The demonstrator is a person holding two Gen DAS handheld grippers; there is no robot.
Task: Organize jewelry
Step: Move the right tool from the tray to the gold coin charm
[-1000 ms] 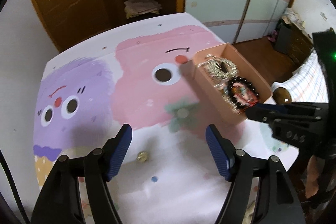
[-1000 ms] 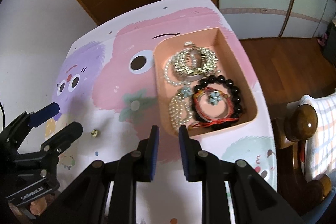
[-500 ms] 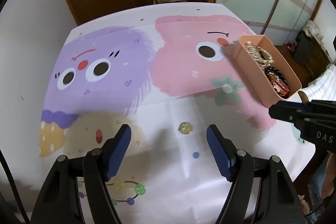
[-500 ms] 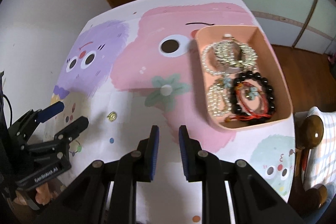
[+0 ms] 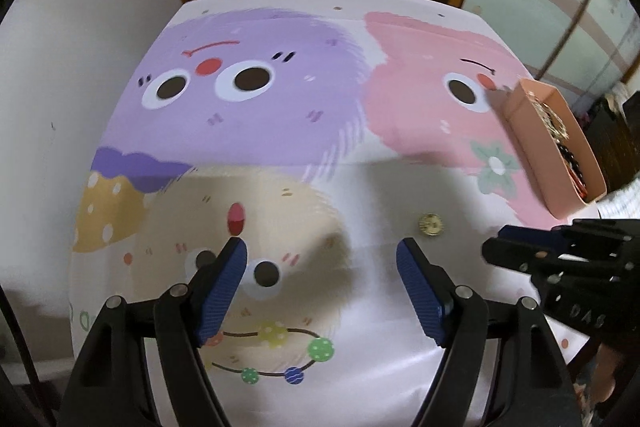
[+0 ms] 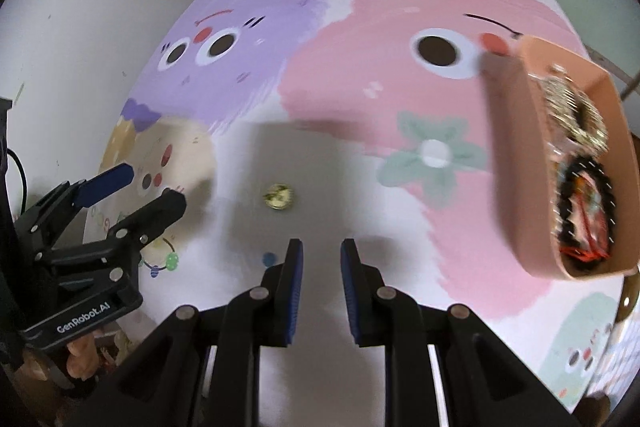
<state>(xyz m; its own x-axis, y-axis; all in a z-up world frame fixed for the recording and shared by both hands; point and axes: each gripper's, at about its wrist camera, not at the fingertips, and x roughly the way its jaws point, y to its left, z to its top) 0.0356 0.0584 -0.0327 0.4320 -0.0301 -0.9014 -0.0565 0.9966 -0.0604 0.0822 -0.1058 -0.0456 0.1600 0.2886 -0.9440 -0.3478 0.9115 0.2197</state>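
Note:
A small gold ring-like piece (image 5: pixel 430 224) lies alone on the cartoon tablecloth; it also shows in the right wrist view (image 6: pixel 277 195). My left gripper (image 5: pixel 322 263) is open and empty, with the piece just beyond its right fingertip. My right gripper (image 6: pixel 321 251) is partly open with a narrow gap, empty, a short way in front of the piece. A pink tray (image 5: pixel 532 131) at the right holds pearl, gold and black bead bracelets; it also shows in the right wrist view (image 6: pixel 520 163).
The table ends near the wall at left and drops off at right beyond the tray. A wooden door and shelves stand behind the table's far edge. Each gripper appears in the other's view: the right one (image 5: pixel 560 259), the left one (image 6: pixel 132 195).
Both cameras have swung left and come lower toward the table. The gold piece now sits closer to both grippers. The right gripper's gap has widened a little.

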